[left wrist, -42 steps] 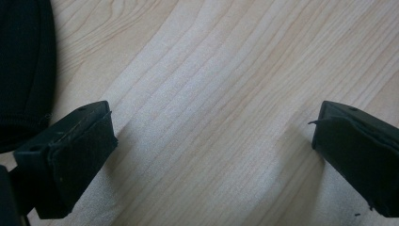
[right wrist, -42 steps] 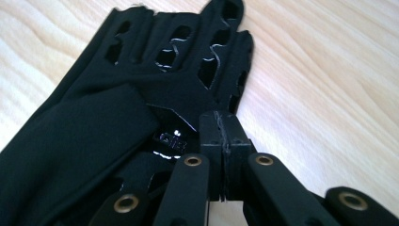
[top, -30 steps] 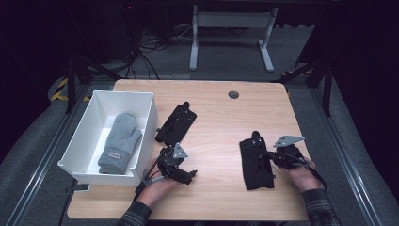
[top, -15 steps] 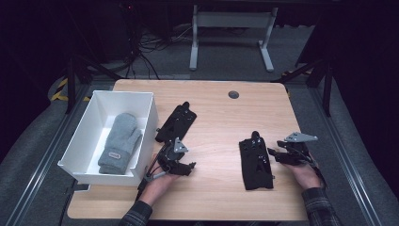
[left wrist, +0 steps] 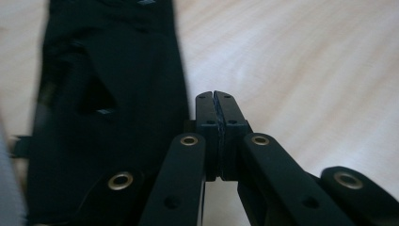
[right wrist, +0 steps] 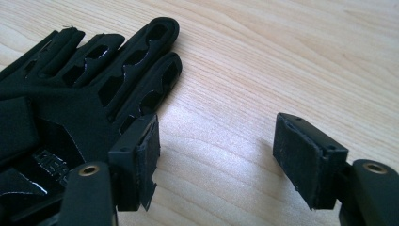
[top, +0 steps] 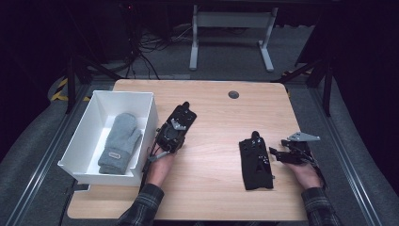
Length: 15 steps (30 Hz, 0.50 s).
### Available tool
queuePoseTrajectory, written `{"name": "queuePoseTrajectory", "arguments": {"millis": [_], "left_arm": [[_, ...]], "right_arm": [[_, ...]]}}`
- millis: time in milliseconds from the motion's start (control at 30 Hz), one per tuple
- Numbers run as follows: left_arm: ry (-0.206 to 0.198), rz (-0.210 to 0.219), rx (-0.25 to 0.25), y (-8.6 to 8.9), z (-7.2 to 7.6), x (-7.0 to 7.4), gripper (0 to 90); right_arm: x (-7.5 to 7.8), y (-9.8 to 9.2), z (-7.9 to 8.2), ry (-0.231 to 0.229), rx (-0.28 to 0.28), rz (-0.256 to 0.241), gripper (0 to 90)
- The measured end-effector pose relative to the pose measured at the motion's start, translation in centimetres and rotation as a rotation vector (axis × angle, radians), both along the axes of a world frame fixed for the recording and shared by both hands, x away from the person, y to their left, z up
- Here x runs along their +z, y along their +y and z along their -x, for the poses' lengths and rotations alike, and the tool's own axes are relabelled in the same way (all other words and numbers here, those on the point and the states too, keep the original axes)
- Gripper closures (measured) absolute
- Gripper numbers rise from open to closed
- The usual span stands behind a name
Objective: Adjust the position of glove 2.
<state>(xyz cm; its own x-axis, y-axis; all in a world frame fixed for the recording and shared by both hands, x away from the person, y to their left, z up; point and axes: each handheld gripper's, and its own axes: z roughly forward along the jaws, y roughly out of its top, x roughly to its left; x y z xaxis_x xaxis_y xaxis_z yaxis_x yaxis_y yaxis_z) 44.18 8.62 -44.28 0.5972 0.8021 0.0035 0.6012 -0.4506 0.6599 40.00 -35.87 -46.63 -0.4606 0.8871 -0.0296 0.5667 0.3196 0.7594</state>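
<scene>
My left gripper (left wrist: 217, 101) sits pinched tight with nothing between its jaws, beside the black glove (top: 181, 121) at centre-left. My right gripper (right wrist: 216, 150) gapes wide, lower right, one jaw over the other black glove (right wrist: 80, 89)

Counter (top: 211, 117) carries everything. Bin (top: 141, 101) sits at its left edge w/ a mitten (top: 120, 142) lying inside. Just right of the bin lies one glove (top: 182, 117), fingers toward the far side; left tongs (top: 170, 136) sit over its near end. Second glove (top: 255, 163) lies well apart, toward the right-near part of the counter. Right tongs (top: 277, 154) are just right of that glove, near its edge. Grommet hole (top: 233, 94) at the far middle, behind both gloves
</scene>
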Motion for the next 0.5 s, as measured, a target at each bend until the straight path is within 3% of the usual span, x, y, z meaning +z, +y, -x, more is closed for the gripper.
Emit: {"name": "queuePoseTrajectory", "arguments": {"millis": [200,367,500], "left_arm": [[-0.002,0.021,0.053,0.0,-2.4,-0.1,89.8],[0.022,-0.006,0.076,0.0,-4.1,-1.2,89.8],[0.026,-0.001,0.078,0.1,-4.1,-1.4,89.9]], "right_arm": [[0.0,0.0,0.0,0.003,0.000,0.000,31.5],[0.0,0.0,0.0,0.003,0.003,0.002,30.3],[0.0,0.0,-0.1,0.006,0.006,0.003,29.1]]}}
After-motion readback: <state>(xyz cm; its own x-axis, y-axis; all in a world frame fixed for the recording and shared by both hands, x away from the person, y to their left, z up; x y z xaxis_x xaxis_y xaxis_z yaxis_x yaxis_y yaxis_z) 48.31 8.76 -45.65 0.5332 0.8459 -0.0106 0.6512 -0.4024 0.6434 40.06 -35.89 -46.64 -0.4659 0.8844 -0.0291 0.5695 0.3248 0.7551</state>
